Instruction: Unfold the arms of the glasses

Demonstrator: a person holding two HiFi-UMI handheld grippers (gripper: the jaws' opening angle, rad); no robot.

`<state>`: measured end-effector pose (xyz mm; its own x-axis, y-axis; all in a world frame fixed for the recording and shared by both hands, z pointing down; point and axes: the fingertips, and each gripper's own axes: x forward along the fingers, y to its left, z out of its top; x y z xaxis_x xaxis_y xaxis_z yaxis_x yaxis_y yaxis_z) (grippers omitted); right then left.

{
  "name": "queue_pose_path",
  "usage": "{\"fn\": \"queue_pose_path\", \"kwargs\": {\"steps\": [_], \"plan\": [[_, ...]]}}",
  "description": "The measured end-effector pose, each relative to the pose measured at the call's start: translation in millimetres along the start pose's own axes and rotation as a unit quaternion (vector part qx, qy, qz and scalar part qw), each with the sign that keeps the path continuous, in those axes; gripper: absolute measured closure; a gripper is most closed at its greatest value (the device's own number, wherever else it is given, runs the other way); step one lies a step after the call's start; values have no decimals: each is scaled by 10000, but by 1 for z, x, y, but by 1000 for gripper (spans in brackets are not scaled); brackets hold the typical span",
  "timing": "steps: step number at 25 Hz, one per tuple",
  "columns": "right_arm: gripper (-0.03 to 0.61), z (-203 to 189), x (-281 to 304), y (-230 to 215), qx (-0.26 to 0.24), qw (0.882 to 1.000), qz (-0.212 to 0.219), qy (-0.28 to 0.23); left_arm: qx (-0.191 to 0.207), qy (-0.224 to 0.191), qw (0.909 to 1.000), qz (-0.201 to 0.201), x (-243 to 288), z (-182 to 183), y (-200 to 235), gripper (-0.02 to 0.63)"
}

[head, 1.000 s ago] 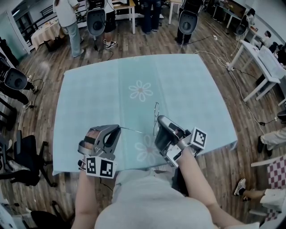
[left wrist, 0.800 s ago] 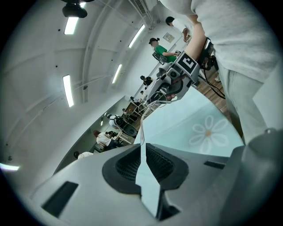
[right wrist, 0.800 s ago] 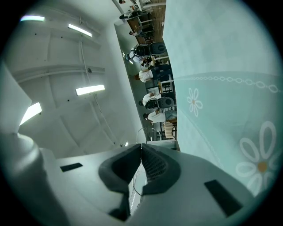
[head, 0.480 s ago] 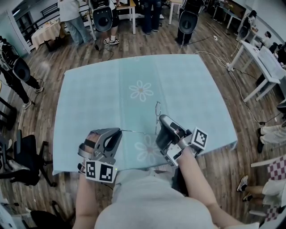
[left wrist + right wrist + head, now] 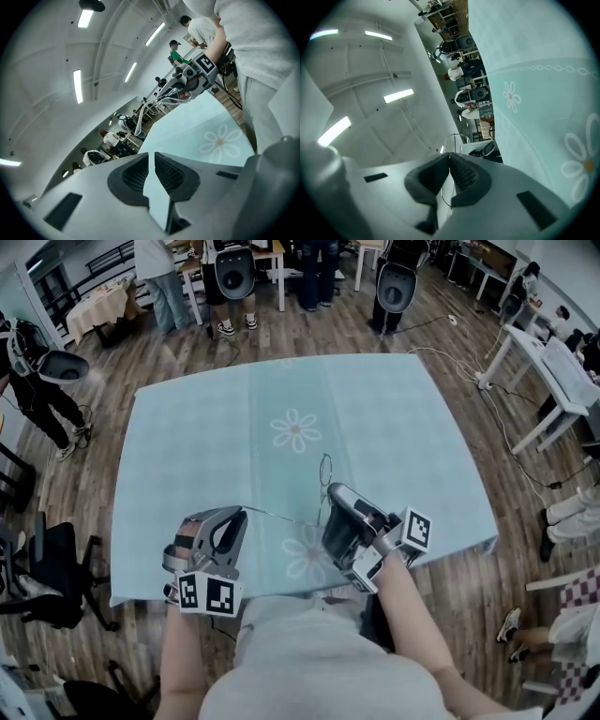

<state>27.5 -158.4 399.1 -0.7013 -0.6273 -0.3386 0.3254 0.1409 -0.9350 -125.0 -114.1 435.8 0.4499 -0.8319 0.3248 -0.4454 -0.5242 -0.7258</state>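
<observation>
Thin wire-rimmed glasses (image 5: 324, 470) (lenses almost see-through) hang just above the near edge of the pale blue worktop (image 5: 375, 418). The right hand-held gripper (image 5: 330, 491) pinches the frame at a lens rim. The left hand-held gripper (image 5: 242, 512), jaws nearly together, nips the tip of one outstretched arm.

Glasses (image 5: 324, 468) between left gripper (image 5: 242, 513) and right gripper (image 5: 331, 493)

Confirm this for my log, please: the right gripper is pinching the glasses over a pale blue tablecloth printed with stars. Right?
Not quite: the print is flowers, not stars. In the head view the right gripper is pinching the glasses over a pale blue tablecloth printed with flowers.
</observation>
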Motion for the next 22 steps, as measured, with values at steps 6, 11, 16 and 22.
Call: {"fn": "queue_pose_path", "kwargs": {"steps": [6, 11, 16, 22], "plan": [[568, 1, -1, 0, 25, 10000, 9, 7, -316, 130, 9994, 75, 4, -8, -2, 580], [569, 1, 1, 2, 12, 10000, 25, 4, -951, 35, 9954, -109, 9, -4, -6, 481], [568, 2, 2, 5, -54, 9999, 92, -37, -1667, -336, 9852, -229, 14, 12, -7, 465], [569, 4, 2, 3, -7, 9997, 187, -180, -2135, -736, 9736, -346, 18, 30, -15, 465]]}}
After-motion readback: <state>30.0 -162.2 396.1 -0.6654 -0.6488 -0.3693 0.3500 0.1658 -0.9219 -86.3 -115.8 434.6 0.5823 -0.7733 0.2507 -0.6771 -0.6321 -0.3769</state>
